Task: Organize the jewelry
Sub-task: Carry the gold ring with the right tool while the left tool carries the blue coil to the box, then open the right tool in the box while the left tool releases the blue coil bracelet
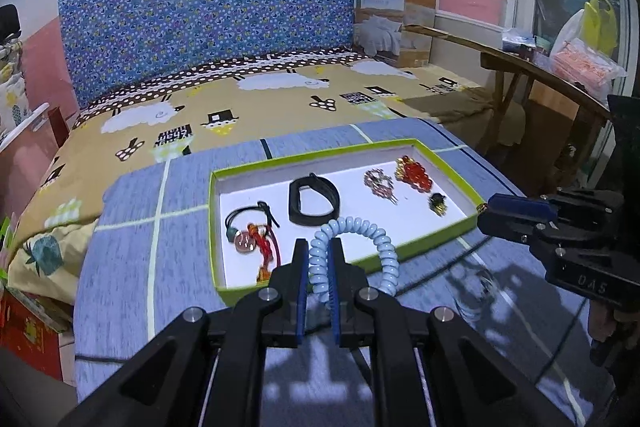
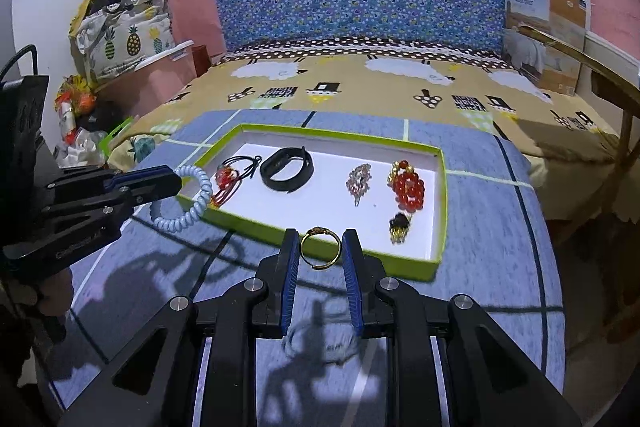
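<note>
Now the coiled hair tie [image 1: 352, 239] hangs clamped in the left tool [image 1: 319, 263] over the tray's [image 1: 440, 239] near rim; the right tool [image 2: 320, 251] pinches a gold ring [image 2: 320, 247], which may slip out sideways before reaching the tray

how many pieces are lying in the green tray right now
5, perhaps more in the tangle. In the green tray: cord-and-charm tangle at the left end, black band beside it, sparkly brooch mid-right, red bead cluster at the right end, small dark piece in front of it.
</note>
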`<move>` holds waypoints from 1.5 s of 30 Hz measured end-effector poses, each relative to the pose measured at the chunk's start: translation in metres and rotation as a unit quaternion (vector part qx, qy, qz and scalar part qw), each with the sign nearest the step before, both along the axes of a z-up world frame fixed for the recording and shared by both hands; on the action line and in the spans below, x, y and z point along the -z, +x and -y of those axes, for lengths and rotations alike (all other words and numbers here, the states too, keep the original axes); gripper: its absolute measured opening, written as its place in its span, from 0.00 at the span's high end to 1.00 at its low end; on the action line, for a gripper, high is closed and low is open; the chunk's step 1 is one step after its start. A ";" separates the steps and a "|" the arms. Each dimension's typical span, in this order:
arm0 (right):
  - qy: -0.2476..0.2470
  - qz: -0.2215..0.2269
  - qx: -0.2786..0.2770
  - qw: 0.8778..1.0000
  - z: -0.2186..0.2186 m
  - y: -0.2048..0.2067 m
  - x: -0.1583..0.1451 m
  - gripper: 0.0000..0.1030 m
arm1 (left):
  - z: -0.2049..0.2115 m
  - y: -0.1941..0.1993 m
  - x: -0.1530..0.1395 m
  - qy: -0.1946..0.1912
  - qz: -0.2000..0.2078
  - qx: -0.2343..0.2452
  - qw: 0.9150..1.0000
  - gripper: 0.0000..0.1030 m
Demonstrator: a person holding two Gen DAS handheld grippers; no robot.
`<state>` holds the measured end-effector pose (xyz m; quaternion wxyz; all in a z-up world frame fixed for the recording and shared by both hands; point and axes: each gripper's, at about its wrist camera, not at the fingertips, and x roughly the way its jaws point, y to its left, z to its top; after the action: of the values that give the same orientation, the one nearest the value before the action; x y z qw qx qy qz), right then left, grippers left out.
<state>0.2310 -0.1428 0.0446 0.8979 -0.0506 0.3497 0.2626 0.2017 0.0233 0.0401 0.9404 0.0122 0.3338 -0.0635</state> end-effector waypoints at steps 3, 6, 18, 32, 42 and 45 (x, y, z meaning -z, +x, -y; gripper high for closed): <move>-0.004 -0.002 0.000 1.000 -0.005 0.014 0.003 0.78 | -0.001 0.015 0.003 0.006 -0.004 -0.001 1.000 0.91; -0.011 -0.009 0.001 1.000 -0.009 0.030 0.008 0.78 | -0.003 0.030 0.007 0.010 -0.013 -0.003 1.000 0.91; -0.035 -0.046 -0.001 0.998 -0.026 0.073 0.038 0.78 | -0.005 0.066 0.035 0.014 -0.059 -0.001 0.998 0.91; -0.065 -0.081 0.003 0.995 -0.031 0.096 0.058 0.78 | 0.005 0.081 0.055 0.026 -0.109 0.014 0.994 0.90; -0.087 -0.077 -0.002 0.993 -0.037 0.099 0.057 0.78 | 0.002 0.083 0.059 0.019 -0.111 0.006 0.994 0.90; -0.088 -0.076 -0.003 0.993 -0.038 0.099 0.058 0.78 | 0.002 0.083 0.059 0.020 -0.111 0.004 0.994 0.88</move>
<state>0.3299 -0.1049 -0.0130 0.8600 -0.1106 0.4386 0.2363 0.2844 0.0217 -0.0187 0.8970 0.0249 0.4370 -0.0614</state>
